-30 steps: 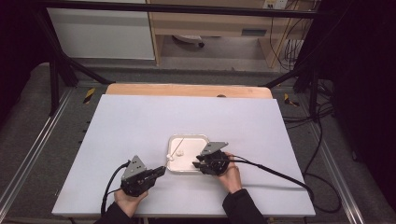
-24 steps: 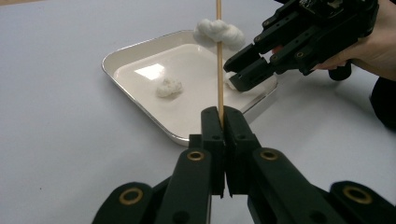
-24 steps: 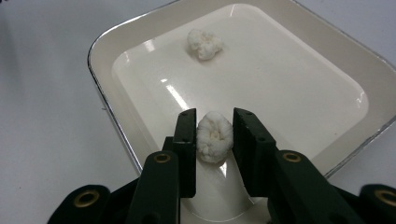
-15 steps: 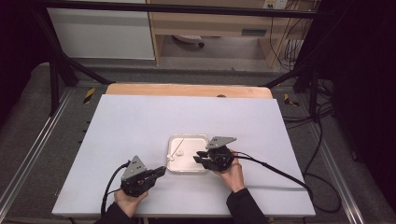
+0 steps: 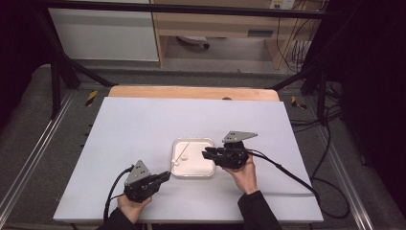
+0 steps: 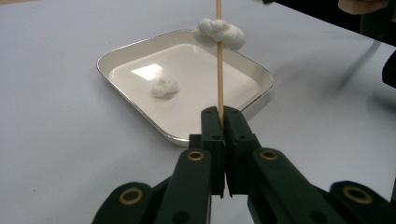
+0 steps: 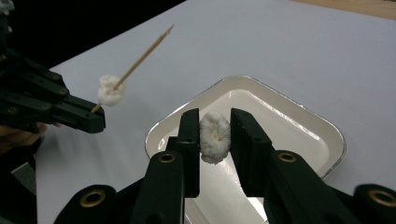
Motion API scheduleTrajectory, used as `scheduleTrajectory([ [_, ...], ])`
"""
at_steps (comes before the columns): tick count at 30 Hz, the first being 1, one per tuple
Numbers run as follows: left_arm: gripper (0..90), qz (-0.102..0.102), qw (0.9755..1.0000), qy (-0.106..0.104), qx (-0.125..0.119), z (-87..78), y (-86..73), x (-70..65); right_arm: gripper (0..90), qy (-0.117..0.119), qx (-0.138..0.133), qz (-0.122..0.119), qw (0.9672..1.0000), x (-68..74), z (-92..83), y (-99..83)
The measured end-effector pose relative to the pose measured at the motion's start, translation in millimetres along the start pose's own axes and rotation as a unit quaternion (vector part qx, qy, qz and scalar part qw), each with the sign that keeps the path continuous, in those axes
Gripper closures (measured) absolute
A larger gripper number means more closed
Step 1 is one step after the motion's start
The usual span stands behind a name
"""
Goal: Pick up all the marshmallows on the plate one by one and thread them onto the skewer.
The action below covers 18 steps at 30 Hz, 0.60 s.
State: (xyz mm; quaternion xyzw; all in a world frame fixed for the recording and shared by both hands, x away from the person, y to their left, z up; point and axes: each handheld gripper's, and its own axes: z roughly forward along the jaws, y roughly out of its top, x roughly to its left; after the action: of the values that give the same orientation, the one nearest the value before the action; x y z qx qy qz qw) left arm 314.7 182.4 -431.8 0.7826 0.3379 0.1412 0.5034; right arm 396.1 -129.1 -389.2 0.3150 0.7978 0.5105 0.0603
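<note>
Three white marshmallows: one (image 7: 215, 136) clamped in my right tool (image 7: 215, 140) above the tray (image 5: 206, 172), one (image 6: 219, 32) threaded on the skewer (image 6: 218, 70), one (image 6: 164, 87) lying in the tray near the worktop's (image 5: 143, 120) near edge. One skewer, pinched by my clenched left tool (image 6: 223, 122), which rests left of the tray. Since a second ago my right tool has closed further and risen off the tray; my right hand (image 5: 245, 173) holds it level, pointing left.

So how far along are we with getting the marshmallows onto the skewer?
About a third. Done: the first marshmallow is threaded on the skewer, which the left gripper pinches at its base. In hand: the right gripper fingers have just been closing on a second marshmallow, held above the tray. Left: threading that one, then the third marshmallow lying in the tray.
</note>
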Motion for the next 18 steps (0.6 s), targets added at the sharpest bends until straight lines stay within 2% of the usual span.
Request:
scheduleTrajectory([
  [8,87.7,0.003,1.0,-0.005,-0.002,0.1,0.1,-1.3,74.7,0.027,-0.036,0.029,0.9985,-2.7,-12.5,11.1],
  [18,87.7,0.009,0.9999,-0.012,-0.005,0.5,0.3,-3.2,75.0,0.065,-0.078,0.069,0.9924,-8.9,-17.8,21.7],
])
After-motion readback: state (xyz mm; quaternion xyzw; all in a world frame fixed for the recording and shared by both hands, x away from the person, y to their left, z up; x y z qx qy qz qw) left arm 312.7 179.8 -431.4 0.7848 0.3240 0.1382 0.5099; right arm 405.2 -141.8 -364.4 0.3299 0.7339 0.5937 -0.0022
